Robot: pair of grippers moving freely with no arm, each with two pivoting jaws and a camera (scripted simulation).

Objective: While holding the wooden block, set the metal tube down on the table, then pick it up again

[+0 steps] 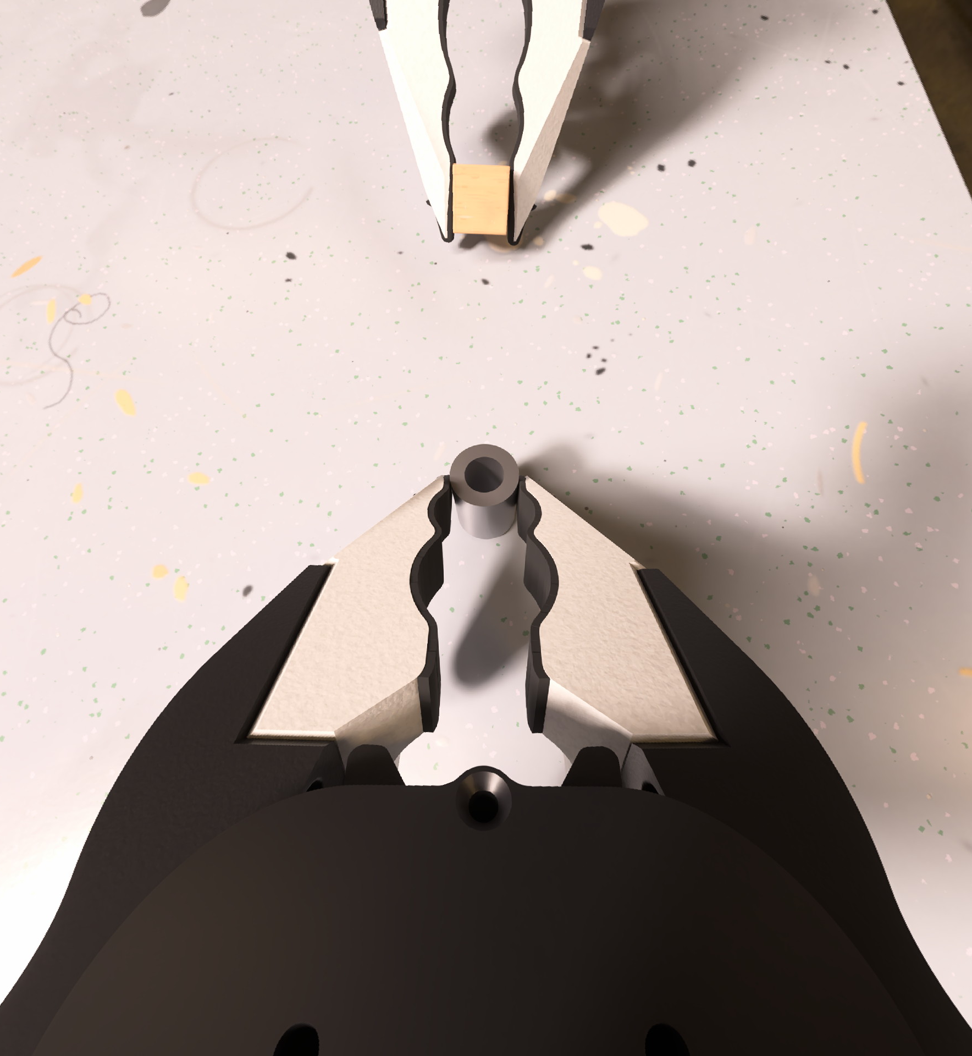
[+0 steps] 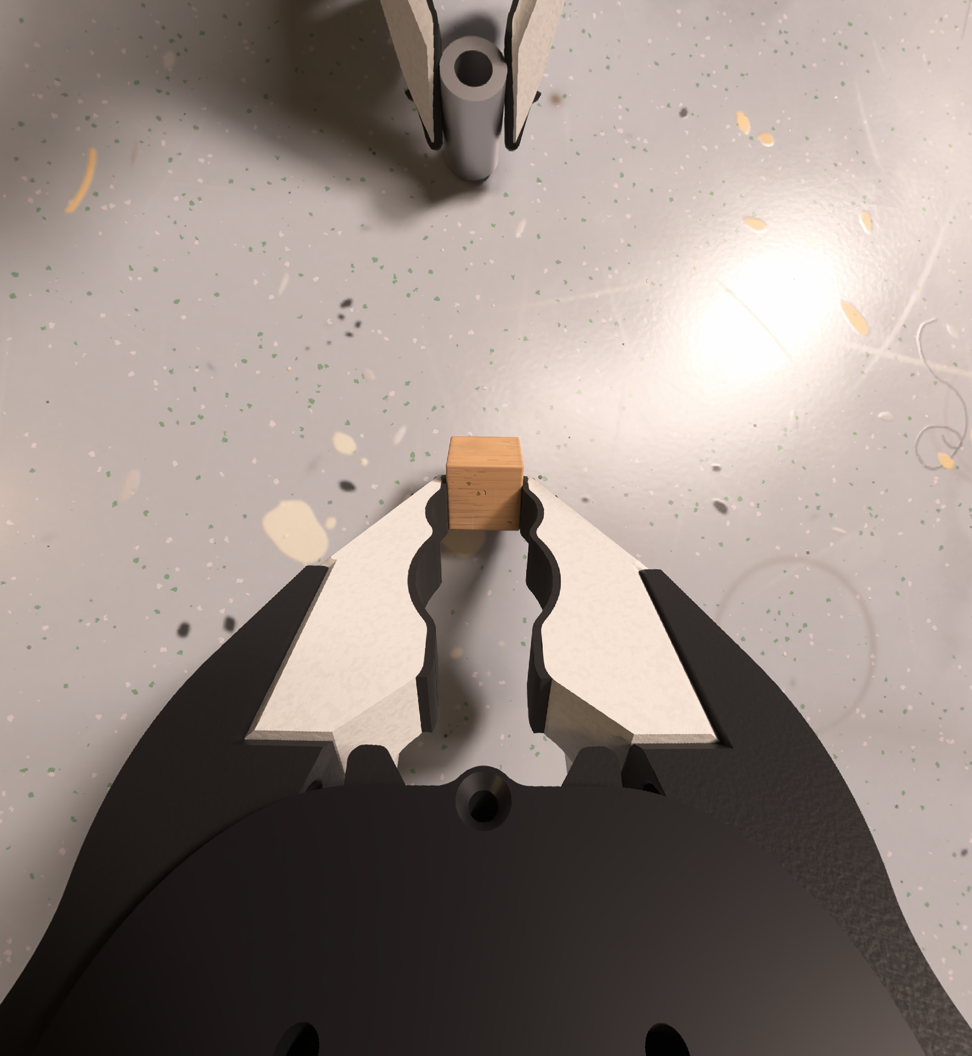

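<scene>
Pale speckled table (image 1: pixel 244 143), paint-flecked and scuffed, metal tube (image 2: pixel 472 114) upright on it

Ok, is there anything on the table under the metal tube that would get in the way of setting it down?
Nothing visible does. The metal tube is upright between the left gripper fingers, and the table below shows only flat stains. The wooden block in the right gripper is well clear.
</scene>
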